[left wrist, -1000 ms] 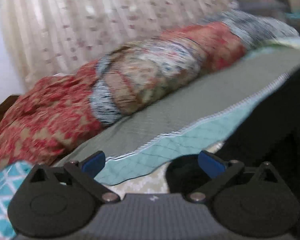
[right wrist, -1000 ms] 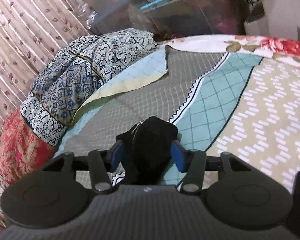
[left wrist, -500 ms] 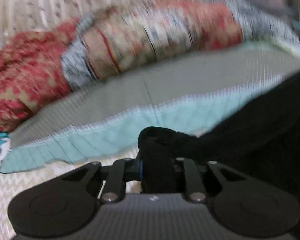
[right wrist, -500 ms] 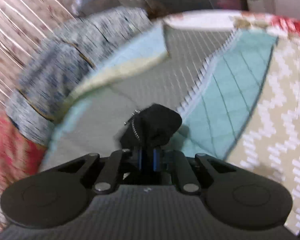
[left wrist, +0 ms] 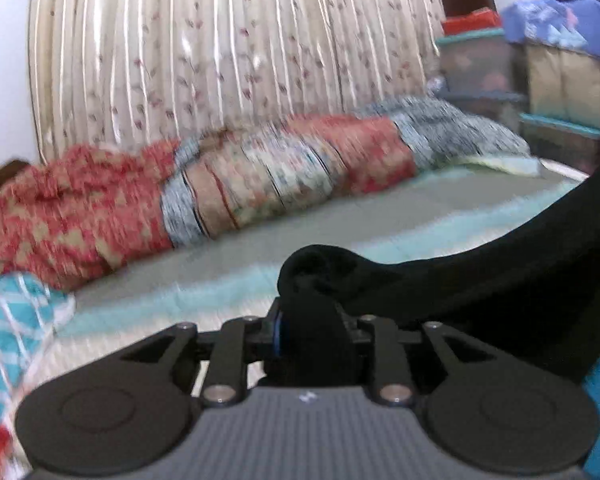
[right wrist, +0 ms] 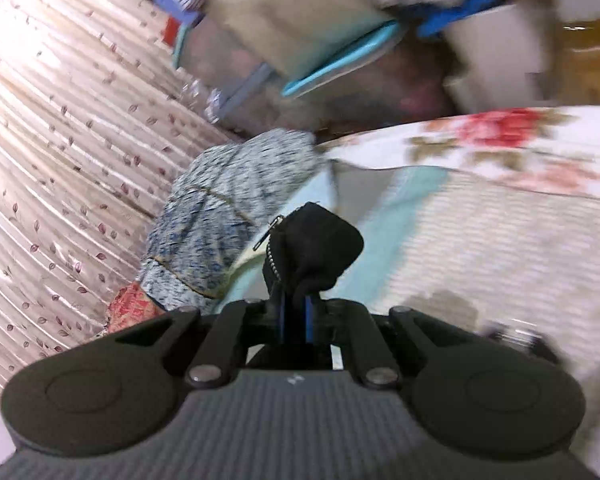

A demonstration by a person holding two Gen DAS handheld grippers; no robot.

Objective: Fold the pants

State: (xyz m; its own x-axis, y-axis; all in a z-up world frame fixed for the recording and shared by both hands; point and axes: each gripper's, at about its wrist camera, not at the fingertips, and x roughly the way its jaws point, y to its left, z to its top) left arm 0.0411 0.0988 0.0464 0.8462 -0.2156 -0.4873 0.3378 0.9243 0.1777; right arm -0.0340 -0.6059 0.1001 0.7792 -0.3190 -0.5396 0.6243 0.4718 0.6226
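The black pants (left wrist: pixel 500 280) hang lifted above the bed, stretching as a dark band from the right edge of the left wrist view down into my left gripper (left wrist: pixel 312 328). A bunched fold fills the gap between its pads; the jaws are opening slightly, still pressing on the cloth. In the right wrist view my right gripper (right wrist: pixel 296 316) is shut on another bunch of the pants (right wrist: pixel 320 240), where a metal zipper (right wrist: pixel 274 252) shows on the left side. Both views are motion-blurred.
The patterned bedsheet (left wrist: pixel 340 216) lies below. A long red and blue rolled quilt (left wrist: pixel 260 188) runs along the curtain (left wrist: pixel 220 60). Stacked storage boxes (left wrist: pixel 480 64) stand beyond the bed's end. A teal checked cloth (left wrist: pixel 4 320) lies near left. A floral sheet (right wrist: pixel 500 140) covers the far right.
Both grippers went from open to shut on bunches of the black pants. Both then rose and swung, lifting the cloth off the bed.
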